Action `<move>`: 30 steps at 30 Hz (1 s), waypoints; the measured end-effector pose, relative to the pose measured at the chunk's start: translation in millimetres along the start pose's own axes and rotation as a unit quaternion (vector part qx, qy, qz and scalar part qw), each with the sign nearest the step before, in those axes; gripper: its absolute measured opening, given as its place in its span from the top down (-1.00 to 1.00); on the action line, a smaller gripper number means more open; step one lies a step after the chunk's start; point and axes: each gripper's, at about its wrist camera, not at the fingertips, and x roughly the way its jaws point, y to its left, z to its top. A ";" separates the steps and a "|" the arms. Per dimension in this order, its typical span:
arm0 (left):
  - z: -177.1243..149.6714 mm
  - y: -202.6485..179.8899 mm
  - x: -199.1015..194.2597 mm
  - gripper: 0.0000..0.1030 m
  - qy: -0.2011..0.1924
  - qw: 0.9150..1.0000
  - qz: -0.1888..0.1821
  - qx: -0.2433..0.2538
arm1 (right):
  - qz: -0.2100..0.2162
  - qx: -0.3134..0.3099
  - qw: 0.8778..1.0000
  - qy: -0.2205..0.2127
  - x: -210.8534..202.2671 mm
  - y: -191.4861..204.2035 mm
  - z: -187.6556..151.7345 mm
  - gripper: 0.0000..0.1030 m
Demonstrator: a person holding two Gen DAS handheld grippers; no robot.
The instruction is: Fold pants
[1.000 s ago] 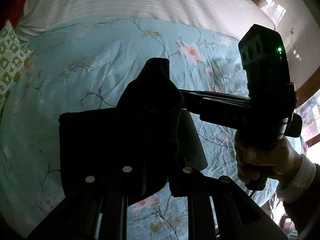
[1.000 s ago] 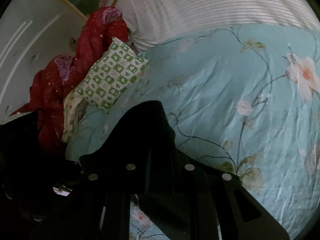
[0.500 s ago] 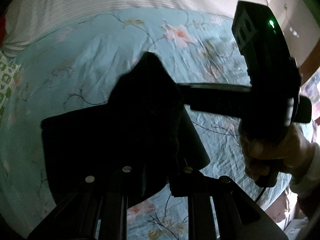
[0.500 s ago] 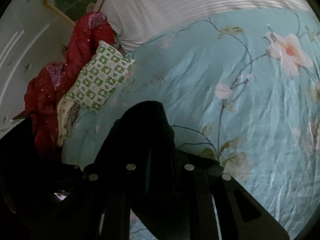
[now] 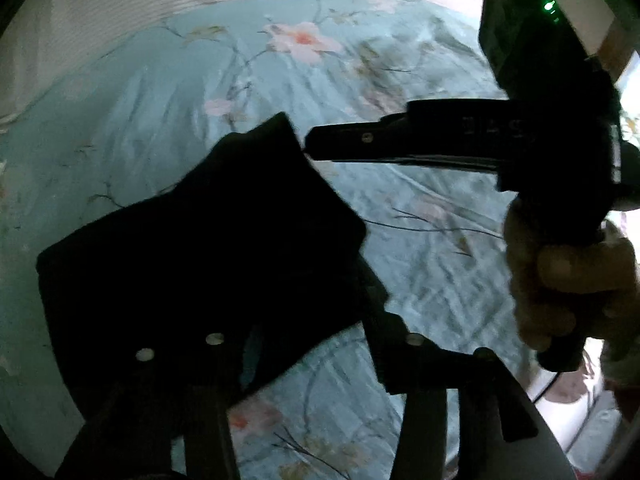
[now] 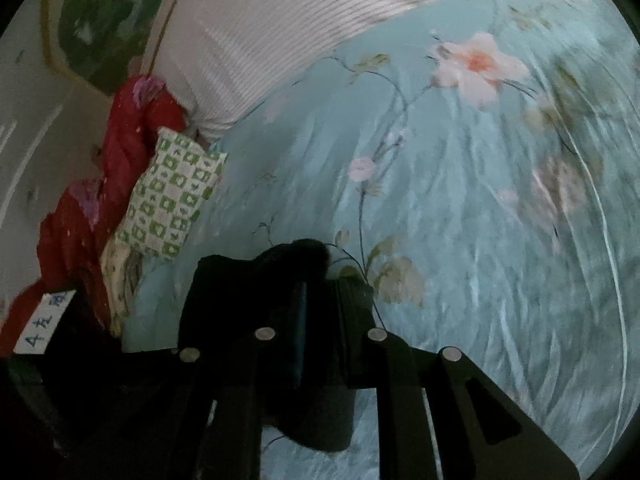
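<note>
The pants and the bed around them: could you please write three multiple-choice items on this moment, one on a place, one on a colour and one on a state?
1. Where is the checked pillow?
A. In the middle of the bedspread
B. At the bed's edge, against a red quilt
C. Under the pants

2. What colour are the pants?
A. Black
B. Red
C. White

3. How are the pants held?
A. Lying flat, untouched
B. Gripped by the left gripper only
C. Gripped by both grippers and lifted above the bedspread

Answers:
1. B: the green-and-white pillow leans on the red quilt beside the bedspread.
2. A: the pants show black against the pale blue floral cloth.
3. C: the left gripper and the right gripper each have cloth between their fingers, and the fabric hangs above the bedspread.
</note>
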 end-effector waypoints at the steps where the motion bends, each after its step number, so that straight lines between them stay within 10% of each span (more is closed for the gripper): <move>1: -1.4 0.9 -2.2 0.03 0.001 1.000 -0.003 0.004 | -0.004 0.006 1.000 -0.002 -1.9 0.5 -1.9 0.56; 3: -4.2 2.1 -9.7 -0.01 0.003 1.000 -0.014 0.009 | -0.010 0.016 1.000 -0.011 -7.0 3.6 -5.9 0.13; 9: -17.8 33.7 -46.7 -0.20 -0.020 0.999 -0.024 -0.021 | -0.022 0.032 0.998 -0.044 -21.0 19.7 -15.3 -0.32; 30: -47.3 170.3 -73.2 -0.55 -0.026 0.979 0.005 -0.202 | -0.134 0.045 0.990 -0.015 12.9 49.6 -10.2 -0.44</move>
